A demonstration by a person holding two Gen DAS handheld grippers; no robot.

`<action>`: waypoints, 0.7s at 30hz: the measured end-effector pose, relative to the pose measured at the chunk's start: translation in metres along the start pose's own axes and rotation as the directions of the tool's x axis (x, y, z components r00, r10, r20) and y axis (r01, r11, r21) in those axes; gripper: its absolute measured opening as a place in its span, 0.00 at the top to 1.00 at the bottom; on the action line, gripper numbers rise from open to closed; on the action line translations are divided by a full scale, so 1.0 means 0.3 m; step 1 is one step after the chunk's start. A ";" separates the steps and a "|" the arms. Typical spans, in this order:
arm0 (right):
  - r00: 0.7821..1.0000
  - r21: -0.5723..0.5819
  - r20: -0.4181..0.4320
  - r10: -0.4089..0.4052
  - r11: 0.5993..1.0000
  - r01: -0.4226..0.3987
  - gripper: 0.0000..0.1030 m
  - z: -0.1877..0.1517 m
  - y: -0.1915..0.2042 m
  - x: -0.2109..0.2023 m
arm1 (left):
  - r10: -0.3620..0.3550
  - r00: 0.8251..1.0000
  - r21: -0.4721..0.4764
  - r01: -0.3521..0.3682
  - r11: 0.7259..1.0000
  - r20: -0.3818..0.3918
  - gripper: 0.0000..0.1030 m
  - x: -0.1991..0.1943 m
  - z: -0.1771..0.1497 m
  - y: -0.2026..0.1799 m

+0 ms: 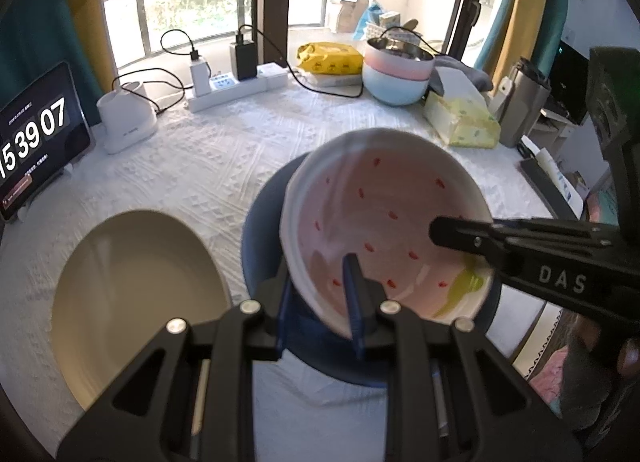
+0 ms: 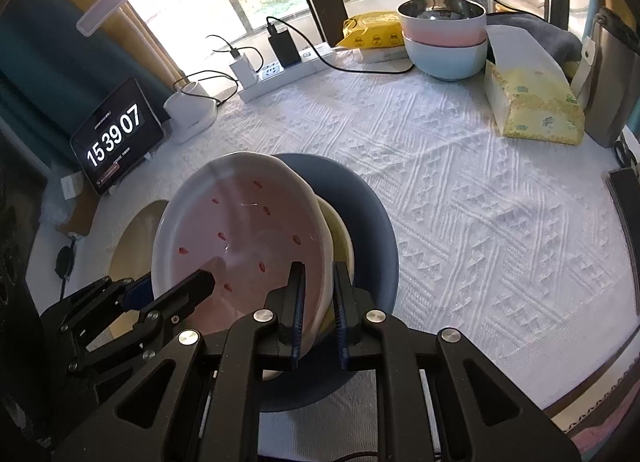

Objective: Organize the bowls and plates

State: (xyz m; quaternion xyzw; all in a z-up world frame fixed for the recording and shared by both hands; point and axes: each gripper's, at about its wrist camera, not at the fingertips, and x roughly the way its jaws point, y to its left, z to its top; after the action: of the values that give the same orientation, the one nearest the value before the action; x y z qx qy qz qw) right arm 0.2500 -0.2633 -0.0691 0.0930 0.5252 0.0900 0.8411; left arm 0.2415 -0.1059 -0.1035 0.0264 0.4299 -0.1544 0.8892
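Two grippers' jaws clamp pink bowl [image 1: 384, 222] rim, tilted above blue plate [image 2: 360, 198]

The seeded plate [image 1: 384, 218] sits tilted over the dark plate [image 1: 260, 230] mid-frame; the beige plate [image 1: 132, 302] lies lower left on the counter [image 1: 208, 158].

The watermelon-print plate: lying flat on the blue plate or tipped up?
Tipped up. The watermelon-print plate is tilted, its rim clamped by both the left gripper and right gripper, above the blue plate.
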 end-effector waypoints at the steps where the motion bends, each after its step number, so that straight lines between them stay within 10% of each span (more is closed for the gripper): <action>1: 1.000 -0.001 -0.005 -0.002 1.000 0.002 0.85 0.000 0.000 0.000 | -0.001 1.000 -0.001 0.001 1.000 0.001 0.75 -0.001 -0.001 0.002; 14: 1.000 -0.041 -0.028 0.004 0.999 -0.005 0.74 0.007 0.016 -0.003 | 0.002 1.000 -0.013 -0.002 1.000 0.019 0.75 -0.022 0.009 0.025; 21: 0.987 -0.190 0.051 -0.151 0.969 0.157 0.60 -0.008 0.072 -0.038 | -0.013 0.999 -0.009 0.013 1.000 0.031 0.75 -0.039 0.003 0.021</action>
State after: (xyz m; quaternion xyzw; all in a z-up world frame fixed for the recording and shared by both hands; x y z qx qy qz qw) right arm 0.2417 -0.2451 -0.0549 -0.0284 0.5044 0.0733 0.8599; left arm 0.2373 -0.0970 -0.0945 0.0173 0.4170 -0.1587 0.8948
